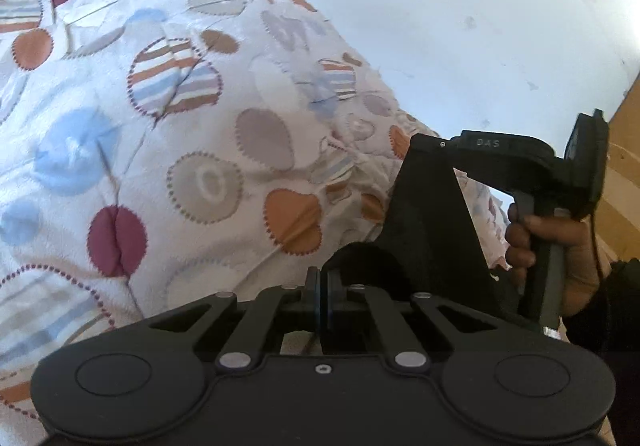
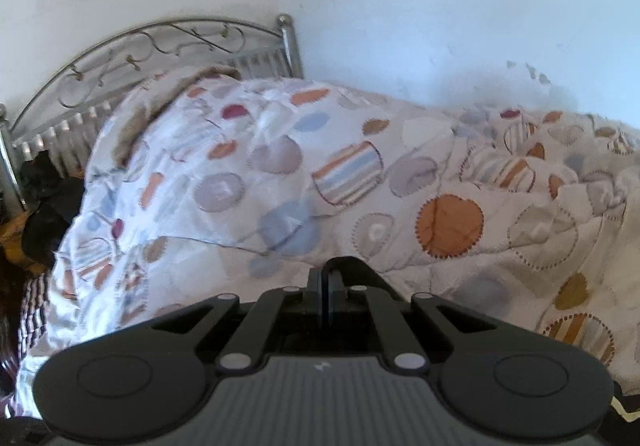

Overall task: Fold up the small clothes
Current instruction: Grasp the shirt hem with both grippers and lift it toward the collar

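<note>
Both tools have their jaws drawn fully together. In the left wrist view the left tool (image 1: 323, 282) shows its two dark fingers pressed flat against each other at the six o'clock part of the picture, with a dark rounded fold rising just past the tips toward one o'clock; whether this is a bit of cloth nipped between the pads or part of the other device cannot be told. Behind the tips spreads a quilted bedspread (image 1: 168, 118), pale with round patches in orange, blue, grey, maroon and stripes, filling the picture from seven to twelve o'clock. At three to four o'clock the right tool (image 1: 436, 230) appears from the side as a black wedge-shaped body with a handle, and a hand (image 1: 556, 254) is wrapped round that handle, a dark sleeve (image 1: 616, 306) below it. A white wall (image 1: 460, 6) fills the one o'clock area. In the right wrist view the right tool (image 2: 325, 286) likewise has its fingers closed tight, with a dark loop arching over the tips; what it is cannot be made out. The same bedspread (image 2: 360, 174) lies beyond, and a metal headboard (image 2: 152, 42) with scrollwork stands at ten o'clock. No small garment can be clearly picked out on the bed in either view; only the dark shapes at the fingertips may be one.
</note>
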Action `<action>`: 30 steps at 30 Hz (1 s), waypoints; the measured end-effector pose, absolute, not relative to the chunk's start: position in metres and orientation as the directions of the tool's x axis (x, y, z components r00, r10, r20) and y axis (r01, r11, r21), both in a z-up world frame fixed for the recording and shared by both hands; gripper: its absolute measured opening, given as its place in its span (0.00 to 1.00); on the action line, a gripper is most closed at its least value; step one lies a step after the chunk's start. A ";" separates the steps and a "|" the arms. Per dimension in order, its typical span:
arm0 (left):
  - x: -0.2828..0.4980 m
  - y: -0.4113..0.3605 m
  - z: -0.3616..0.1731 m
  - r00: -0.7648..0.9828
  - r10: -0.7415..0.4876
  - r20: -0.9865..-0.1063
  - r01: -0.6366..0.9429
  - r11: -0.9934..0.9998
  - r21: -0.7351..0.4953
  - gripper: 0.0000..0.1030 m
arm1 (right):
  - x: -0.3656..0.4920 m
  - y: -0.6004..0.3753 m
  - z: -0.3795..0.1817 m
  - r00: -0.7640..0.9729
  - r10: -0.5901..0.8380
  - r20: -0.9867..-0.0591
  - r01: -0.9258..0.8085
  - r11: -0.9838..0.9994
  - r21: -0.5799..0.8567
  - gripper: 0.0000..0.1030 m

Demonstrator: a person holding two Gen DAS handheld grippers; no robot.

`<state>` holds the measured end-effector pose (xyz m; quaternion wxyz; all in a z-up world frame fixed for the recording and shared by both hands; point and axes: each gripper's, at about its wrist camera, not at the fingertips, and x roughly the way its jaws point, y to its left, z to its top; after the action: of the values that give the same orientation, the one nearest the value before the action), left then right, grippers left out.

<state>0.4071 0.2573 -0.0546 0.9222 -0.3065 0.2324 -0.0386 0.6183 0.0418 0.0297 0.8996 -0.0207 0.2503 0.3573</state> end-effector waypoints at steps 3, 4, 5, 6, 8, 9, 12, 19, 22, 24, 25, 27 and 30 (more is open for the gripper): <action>0.409 0.255 -0.057 0.883 -0.214 -0.417 -0.069 0.820 -0.568 0.02 | 0.628 0.046 0.015 0.616 0.620 -0.487 -0.643 0.752 0.143 0.03; 0.410 0.256 -0.058 0.879 -0.216 -0.424 -0.073 0.820 -0.567 0.02 | 0.631 0.049 0.009 0.614 0.609 -0.501 -0.640 0.756 0.135 0.03; 0.411 0.257 -0.060 0.875 -0.219 -0.432 -0.076 0.818 -0.570 0.02 | 0.634 0.052 0.004 0.616 0.599 -0.512 -0.636 0.761 0.125 0.03; 0.413 0.258 -0.061 0.870 -0.228 -0.438 -0.076 0.814 -0.575 0.03 | 0.635 0.051 0.000 0.612 0.597 -0.519 -0.634 0.762 0.128 0.03; 0.413 0.258 -0.060 0.859 -0.230 -0.456 -0.080 0.821 -0.565 0.08 | 0.638 0.044 -0.004 0.566 0.630 -0.531 -0.643 0.741 0.193 0.09; 0.409 0.258 -0.058 0.860 -0.201 -0.469 -0.098 0.837 -0.539 0.18 | 0.639 0.039 -0.003 0.549 0.647 -0.530 -0.652 0.728 0.213 0.21; 0.398 0.258 -0.050 0.868 -0.165 -0.468 -0.106 0.859 -0.501 0.39 | 0.634 0.014 0.009 0.535 0.683 -0.498 -0.679 0.698 0.227 0.62; 0.412 0.236 -0.026 0.893 -0.146 -0.425 -0.049 0.909 -0.413 0.72 | 0.616 -0.064 0.028 0.676 0.553 -0.487 -0.616 0.787 0.038 0.92; 0.436 0.229 -0.031 0.854 -0.136 -0.503 -0.094 0.909 -0.406 0.65 | 0.625 -0.084 0.015 0.663 0.509 -0.550 -0.589 0.807 0.037 0.92; 0.444 0.227 -0.037 0.830 -0.141 -0.540 -0.117 0.902 -0.415 0.29 | 0.630 -0.092 0.006 0.653 0.505 -0.565 -0.579 0.813 0.059 0.92; 0.446 0.225 -0.039 0.821 -0.134 -0.555 -0.128 0.904 -0.409 0.25 | 0.633 -0.092 0.002 0.645 0.508 -0.570 -0.580 0.812 0.067 0.91; 0.441 0.221 -0.042 0.819 -0.098 -0.565 -0.156 0.910 -0.384 0.15 | 0.639 -0.084 -0.009 0.627 0.497 -0.600 -0.587 0.808 0.056 0.84; 0.437 0.217 -0.040 0.828 -0.067 -0.557 -0.170 0.916 -0.362 0.09 | 0.643 -0.062 -0.022 0.653 0.428 -0.625 -0.581 0.812 -0.051 0.53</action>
<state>0.4367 0.2173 -0.0401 0.9342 -0.2026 0.2922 0.0277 0.6431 -0.0624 -0.0219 0.9005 -0.1242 0.3084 0.2802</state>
